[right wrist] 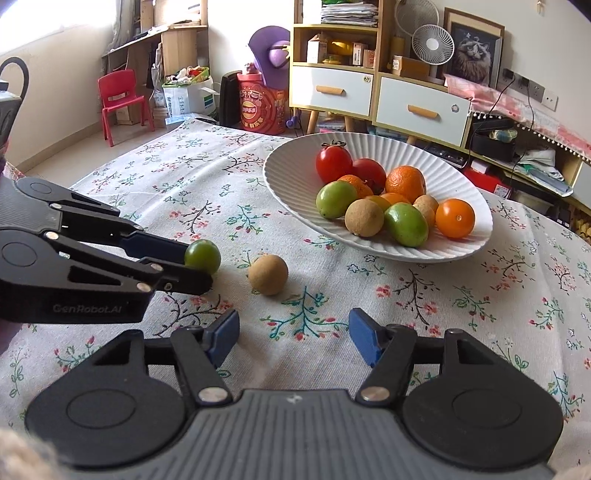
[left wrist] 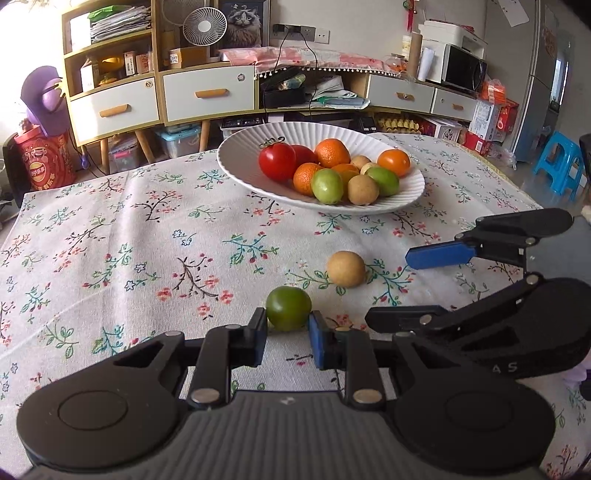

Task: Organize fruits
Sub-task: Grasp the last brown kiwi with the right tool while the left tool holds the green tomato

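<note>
Between left gripper (left wrist: 288, 341) fingers (left wrist: 318, 343): green fruit (left wrist: 288, 308), pinched

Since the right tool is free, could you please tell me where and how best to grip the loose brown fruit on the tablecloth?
Grip the brown fruit across its widest middle, coming from the near side at a downward slant with the right tool. It is round, sits alone, and the cloth either side is bare.

A lived-in home: floral tablecloth (left wrist: 147, 240) below, drawer cabinet (left wrist: 162, 96) and cat picture (left wrist: 242, 22) at top, microwave (left wrist: 463, 68) upper right, red child's chair (right wrist: 120, 101) upper left.
</note>
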The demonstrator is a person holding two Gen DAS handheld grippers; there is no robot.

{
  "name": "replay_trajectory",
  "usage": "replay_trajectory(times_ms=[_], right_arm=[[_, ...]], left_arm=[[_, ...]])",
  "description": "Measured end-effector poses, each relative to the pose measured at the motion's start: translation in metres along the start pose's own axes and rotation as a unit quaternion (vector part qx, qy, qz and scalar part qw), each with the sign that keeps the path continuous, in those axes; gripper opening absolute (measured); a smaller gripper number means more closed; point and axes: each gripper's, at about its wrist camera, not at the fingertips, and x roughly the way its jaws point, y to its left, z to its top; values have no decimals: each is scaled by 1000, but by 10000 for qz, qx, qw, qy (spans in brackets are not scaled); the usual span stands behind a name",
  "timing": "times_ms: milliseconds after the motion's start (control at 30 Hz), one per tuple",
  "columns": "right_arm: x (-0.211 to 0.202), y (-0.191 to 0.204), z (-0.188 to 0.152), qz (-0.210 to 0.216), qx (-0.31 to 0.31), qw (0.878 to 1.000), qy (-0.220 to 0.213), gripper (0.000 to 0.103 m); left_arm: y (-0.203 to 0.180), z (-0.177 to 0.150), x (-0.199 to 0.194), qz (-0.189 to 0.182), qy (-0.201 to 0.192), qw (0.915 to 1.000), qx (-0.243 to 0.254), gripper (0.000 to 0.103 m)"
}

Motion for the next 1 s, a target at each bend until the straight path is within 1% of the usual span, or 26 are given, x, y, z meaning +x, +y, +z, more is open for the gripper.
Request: replay_trajectory(times_ms=[133, 300, 400, 567, 667, 767, 1000], right_arm=[[3, 1, 1, 70, -20, 10000, 27, 59], [5, -1, 4, 85, 8, 10000, 27, 50], [6, -1, 5, 84, -4, 10000, 17, 47], [10, 1, 7, 162, -53, 9999, -11, 47], [11, 2, 8, 205, -54, 9998, -35, 47], [13, 3, 9, 239, -80, 9997, -51, 46], [15, 3, 16, 281, -14, 9996, -76, 38]], left_arm=[[-5, -3, -7, 152, 238, 9996, 98, 19], [-9, -8, -13, 225, 393, 9990, 15, 19], [-9, -12, -16, 217, 410, 9989, -106, 19], [-8, -16, -19, 204, 382, 9986, -300, 19], [-10, -17, -21, 288, 400, 9985, -232, 19], [-11, -17, -21, 325, 424, 9982, -268, 19], [-9, -18, -22, 321, 407, 9977, -432, 18]])
